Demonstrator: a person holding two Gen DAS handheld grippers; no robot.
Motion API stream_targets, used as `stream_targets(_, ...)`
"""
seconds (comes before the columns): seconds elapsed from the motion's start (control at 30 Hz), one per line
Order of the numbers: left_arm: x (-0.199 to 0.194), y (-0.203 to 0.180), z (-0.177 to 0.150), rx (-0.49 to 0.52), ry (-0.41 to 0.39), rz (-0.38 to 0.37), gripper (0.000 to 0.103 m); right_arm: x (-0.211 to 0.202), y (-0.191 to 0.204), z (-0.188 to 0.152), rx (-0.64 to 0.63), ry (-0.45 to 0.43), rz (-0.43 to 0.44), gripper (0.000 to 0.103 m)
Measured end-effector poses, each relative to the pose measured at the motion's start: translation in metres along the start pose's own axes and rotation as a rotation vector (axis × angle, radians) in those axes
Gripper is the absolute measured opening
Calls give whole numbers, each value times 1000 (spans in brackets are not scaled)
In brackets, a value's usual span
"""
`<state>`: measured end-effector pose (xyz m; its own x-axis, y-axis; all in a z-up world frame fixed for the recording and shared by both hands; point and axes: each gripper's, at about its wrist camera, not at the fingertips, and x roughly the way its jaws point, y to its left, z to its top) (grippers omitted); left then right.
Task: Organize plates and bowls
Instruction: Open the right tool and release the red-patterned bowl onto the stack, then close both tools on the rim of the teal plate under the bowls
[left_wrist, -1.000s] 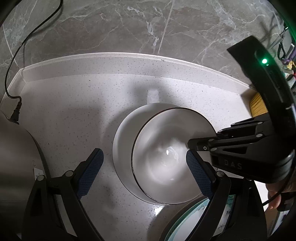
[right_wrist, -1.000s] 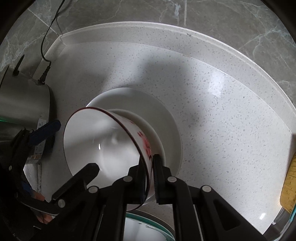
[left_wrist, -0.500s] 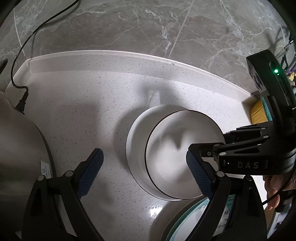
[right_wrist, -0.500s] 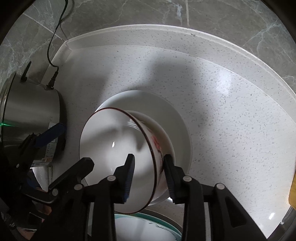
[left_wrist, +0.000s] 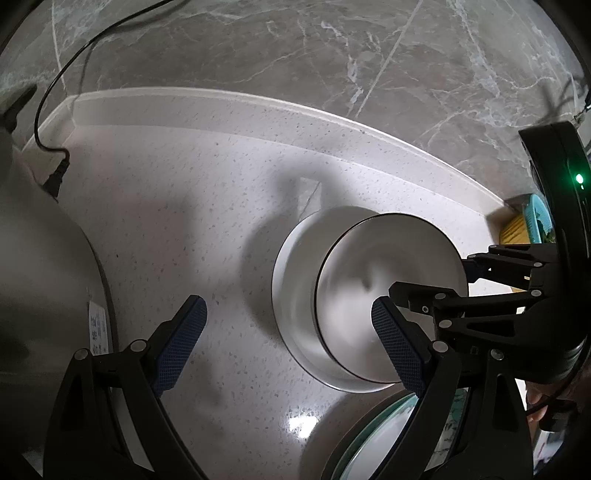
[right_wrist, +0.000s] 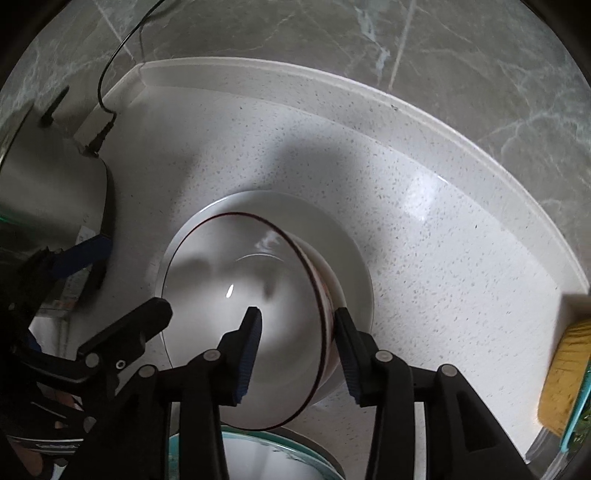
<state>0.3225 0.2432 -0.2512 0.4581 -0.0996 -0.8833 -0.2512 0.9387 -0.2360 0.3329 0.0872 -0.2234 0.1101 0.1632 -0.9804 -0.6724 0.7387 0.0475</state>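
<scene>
A white bowl with a dark red rim sits nested in a larger white bowl on the pale speckled counter. My right gripper points down over it. Its jaws are opening and straddle the right side of the rim without pressing on it. In the left wrist view the nested bowl and outer bowl lie right of centre, with the right gripper at their right edge. My left gripper hangs open above the counter with nothing held. In the right wrist view the left gripper is left of the bowls.
A green-rimmed plate lies nearest, just below the bowls, also the plate. A steel pot with a black cable fills the left. A yellow sponge sits far right. A marble wall backs the counter.
My right gripper has let go of the red-rimmed bowl's rim and its jaws have spread. The bowl went from tilted to resting in the larger bowl. My left gripper slid left.
</scene>
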Motion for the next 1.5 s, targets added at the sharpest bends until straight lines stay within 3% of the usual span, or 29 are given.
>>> stream_targets(0.17,1,12,-6,-52,6,-21,91,-1,7,-5,-42,-40,-9,56)
stream_targets(0.23,0,16,-8,-65,2,-22,91,-5,2,-8,-15,-77,47,66)
stream_targets(0.3,1,19,-11,-74,6,-23,91,-6,-10,-7,45,-91,98,66)
stream_targets(0.37,1,20,-12,-80,7,-25,91,-5,-15,-7,46,-94,73,66)
stream_targets(0.5,-1,25,-14,-86,-3,-25,91,-16,-26,-7,75,-139,115,66)
stream_targets(0.63,-1,29,-16,-86,12,-14,91,-31,-55,-13,125,-191,65,66)
stream_targets(0.67,-1,29,-17,-80,13,-9,91,-32,-60,-16,131,-193,45,65)
stream_targets(0.73,-2,29,-20,-65,8,-13,91,-27,-83,-22,178,-180,51,42)
stream_targets(0.8,-1,28,-20,-57,12,-12,91,-23,-98,-29,222,-172,88,30)
stream_targets(1.03,7,30,-18,-48,28,-18,91,1,-90,-41,200,-145,229,30)
stream_targets(1.33,20,30,-24,-8,56,39,89,15,-82,-40,151,-119,265,30)
stream_targets(1.5,33,29,-20,8,81,62,77,26,-75,-34,132,-86,272,30)
